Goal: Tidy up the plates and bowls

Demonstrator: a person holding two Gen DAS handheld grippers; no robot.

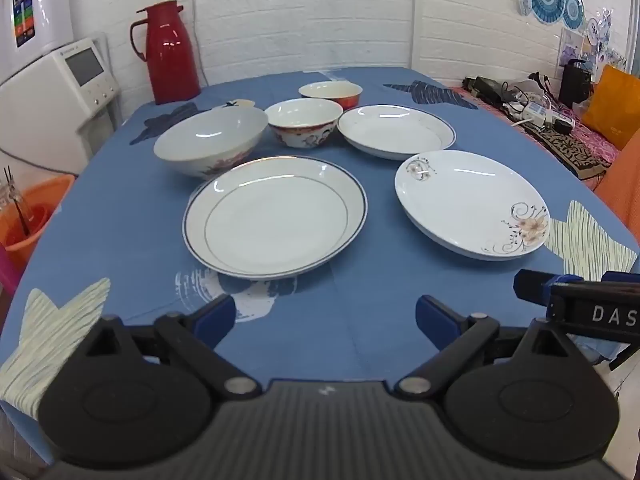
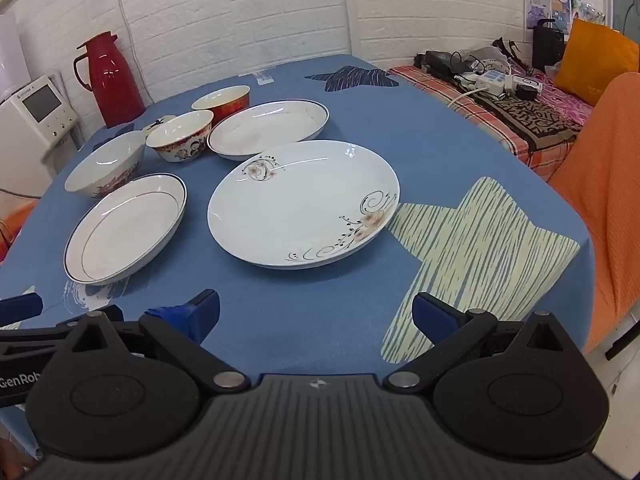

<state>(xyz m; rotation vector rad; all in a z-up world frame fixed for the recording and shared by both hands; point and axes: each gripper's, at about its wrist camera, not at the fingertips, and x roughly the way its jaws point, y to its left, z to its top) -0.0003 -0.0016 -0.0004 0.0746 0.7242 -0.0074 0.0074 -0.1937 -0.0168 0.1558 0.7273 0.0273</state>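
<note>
We have stacked nothing yet: ahead of our left gripper (image 1: pixel 324 316) and right gripper (image 2: pixel 316 312), both spread empty, three plates (image 1: pixel 275 216) and three bowls (image 1: pixel 211 142) lie apart.

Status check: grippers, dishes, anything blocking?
Left gripper and right gripper open, empty. Three plates, three bowls spread apart, unstacked. Path clear; red thermos behind.

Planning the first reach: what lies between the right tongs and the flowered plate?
Nothing but bare blue tablecloth between the open right tongs and the flowered plate; the right wrist view shows it.
</note>
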